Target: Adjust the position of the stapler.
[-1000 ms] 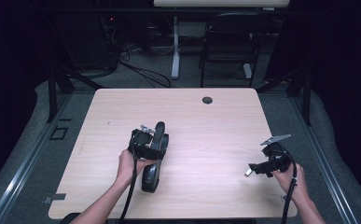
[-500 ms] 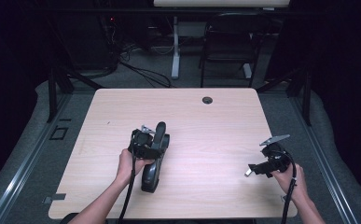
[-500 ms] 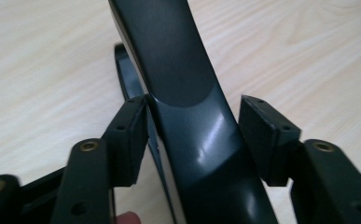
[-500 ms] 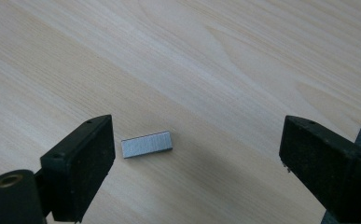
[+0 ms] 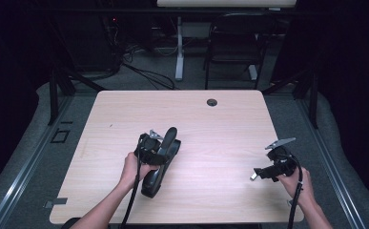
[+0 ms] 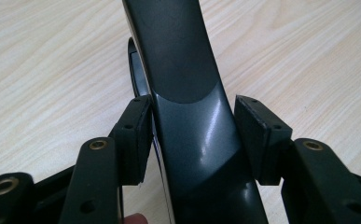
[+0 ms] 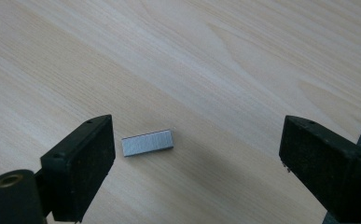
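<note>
A black stapler (image 5: 154, 177) lies on the wooden table (image 5: 210, 129) left of centre, its top arm (image 6: 183, 70) swung up. My left gripper (image 5: 154, 145) is shut on that arm, with both pads (image 6: 134, 135) pressed against its sides. My right gripper (image 5: 261, 172) hovers low near the table's right front edge and points left. It stands wide open (image 7: 197, 135) over a small silver strip of staples (image 7: 148, 142). The strip lies flat on the wood, close to the left jaw and touching neither jaw.
A round cable grommet (image 5: 212, 102) sits near the table's far edge. Beyond the table are a chair (image 5: 232, 47), desk legs and cables on the floor. A cable trails from each gripper toward the person's forearms.
</note>
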Action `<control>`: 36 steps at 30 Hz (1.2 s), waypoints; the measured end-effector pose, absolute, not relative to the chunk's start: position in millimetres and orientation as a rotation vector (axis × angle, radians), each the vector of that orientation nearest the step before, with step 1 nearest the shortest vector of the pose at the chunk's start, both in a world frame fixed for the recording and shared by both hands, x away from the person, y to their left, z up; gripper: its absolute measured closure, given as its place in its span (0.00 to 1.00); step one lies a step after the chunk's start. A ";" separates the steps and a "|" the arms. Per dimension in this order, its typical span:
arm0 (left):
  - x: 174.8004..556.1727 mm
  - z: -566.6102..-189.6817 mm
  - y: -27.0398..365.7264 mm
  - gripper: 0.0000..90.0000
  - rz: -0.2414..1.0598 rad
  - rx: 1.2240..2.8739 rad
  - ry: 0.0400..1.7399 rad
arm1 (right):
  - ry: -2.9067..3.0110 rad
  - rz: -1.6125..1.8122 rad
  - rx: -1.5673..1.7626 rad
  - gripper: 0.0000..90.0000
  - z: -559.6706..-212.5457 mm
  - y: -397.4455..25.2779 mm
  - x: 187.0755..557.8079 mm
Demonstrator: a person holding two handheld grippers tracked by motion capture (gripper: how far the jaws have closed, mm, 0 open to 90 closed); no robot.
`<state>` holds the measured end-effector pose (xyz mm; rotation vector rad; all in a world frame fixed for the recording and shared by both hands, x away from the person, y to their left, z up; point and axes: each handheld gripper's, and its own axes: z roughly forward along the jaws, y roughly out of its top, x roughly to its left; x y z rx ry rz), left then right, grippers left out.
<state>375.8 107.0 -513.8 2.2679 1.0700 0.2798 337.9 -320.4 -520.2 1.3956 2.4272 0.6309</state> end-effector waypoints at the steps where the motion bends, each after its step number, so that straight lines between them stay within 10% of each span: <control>1: 375.5 -513.6 106.7 0.55 0.283 2.273 1.065 | 2.426 0.621 1.394 0.11 -520.1 -320.2 337.9; 36: 366.4 -518.0 94.7 0.62 0.183 2.360 0.679 | 2.435 0.610 1.396 0.11 -522.2 -320.3 339.0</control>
